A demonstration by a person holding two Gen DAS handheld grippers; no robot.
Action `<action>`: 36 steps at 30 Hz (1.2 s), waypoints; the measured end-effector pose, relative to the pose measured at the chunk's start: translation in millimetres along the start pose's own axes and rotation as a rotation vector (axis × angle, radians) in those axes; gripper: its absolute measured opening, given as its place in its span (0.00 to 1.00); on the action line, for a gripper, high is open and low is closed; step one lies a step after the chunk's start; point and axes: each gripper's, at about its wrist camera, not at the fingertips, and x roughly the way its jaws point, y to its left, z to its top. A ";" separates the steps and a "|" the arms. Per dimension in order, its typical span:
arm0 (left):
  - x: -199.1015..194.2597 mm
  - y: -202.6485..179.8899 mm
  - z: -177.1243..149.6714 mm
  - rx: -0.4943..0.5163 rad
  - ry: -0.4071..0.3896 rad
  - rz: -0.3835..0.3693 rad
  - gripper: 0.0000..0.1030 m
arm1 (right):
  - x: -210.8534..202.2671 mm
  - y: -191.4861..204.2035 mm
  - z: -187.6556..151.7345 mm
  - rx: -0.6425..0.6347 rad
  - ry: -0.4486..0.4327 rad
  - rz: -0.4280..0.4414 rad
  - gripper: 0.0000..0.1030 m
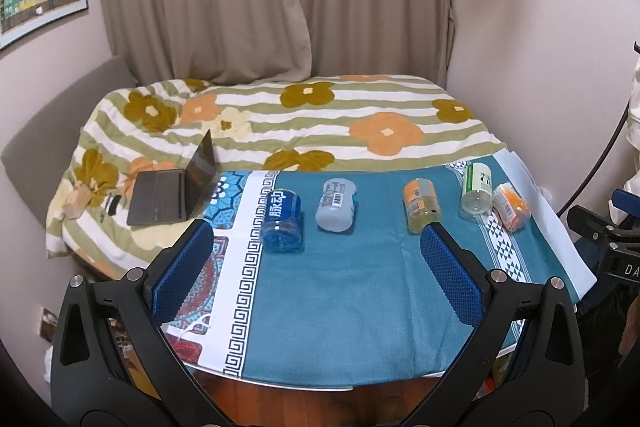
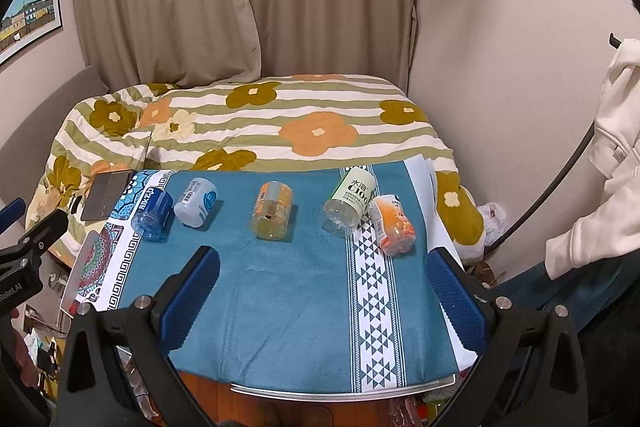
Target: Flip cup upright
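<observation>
Several cut-bottle cups lie on their sides in a row on a blue tablecloth (image 1: 340, 287): a blue cup (image 1: 281, 221), a grey-white cup (image 1: 336, 205), a yellow-orange cup (image 1: 422, 205), a green-labelled clear cup (image 1: 477, 189) and an orange cup (image 1: 510, 206). The right wrist view shows the same row: blue cup (image 2: 153, 213), grey-white cup (image 2: 196, 202), yellow-orange cup (image 2: 272, 209), green cup (image 2: 350, 201), orange cup (image 2: 392, 223). My left gripper (image 1: 316, 231) is open and empty, held near the table's front. My right gripper (image 2: 324, 259) is open and empty too.
The table's front edge (image 1: 320, 385) is close to me. Behind the table is a bed with a flowered quilt (image 1: 300, 123) and an open laptop (image 1: 172, 187). Curtains hang behind. A white garment (image 2: 608, 155) hangs at the right.
</observation>
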 end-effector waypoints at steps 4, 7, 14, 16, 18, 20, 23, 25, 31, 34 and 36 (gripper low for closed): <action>-0.1 0.6 0.3 0.002 -0.001 0.000 1.00 | -2.7 0.9 -1.8 0.002 -0.001 0.002 1.00; -0.2 1.6 0.5 0.002 0.000 0.000 1.00 | -3.3 2.3 -1.2 0.005 -0.005 0.004 1.00; -0.6 1.4 -0.7 0.000 -0.003 -0.001 1.00 | -3.0 2.1 -3.1 0.004 -0.005 0.013 1.00; -0.4 1.9 -0.5 0.000 -0.002 0.000 1.00 | -3.3 3.2 -2.9 0.007 -0.005 0.016 1.00; -0.8 1.3 -1.3 0.000 -0.001 -0.002 1.00 | -3.6 2.6 -3.5 0.009 -0.006 0.019 1.00; -1.6 0.8 -0.9 -0.003 0.000 -0.002 1.00 | -3.4 3.6 -3.8 0.010 -0.005 0.021 1.00; -1.7 1.3 -0.7 -0.001 -0.001 -0.001 1.00 | -2.3 3.3 -3.2 0.011 -0.005 0.023 1.00; -1.9 2.2 -0.4 -0.003 0.000 -0.003 1.00 | -2.3 3.1 -2.8 0.011 -0.005 0.020 1.00; -3.0 1.6 -0.8 -0.002 0.000 -0.002 1.00 | -1.6 2.2 -1.4 0.010 -0.002 0.024 1.00; -3.0 2.2 -0.3 0.000 -0.002 -0.001 1.00 | -1.0 3.0 -1.3 0.008 -0.002 0.026 1.00; -3.1 2.9 0.2 -0.002 -0.001 0.000 1.00 | -0.5 2.9 -1.6 0.008 -0.002 0.025 1.00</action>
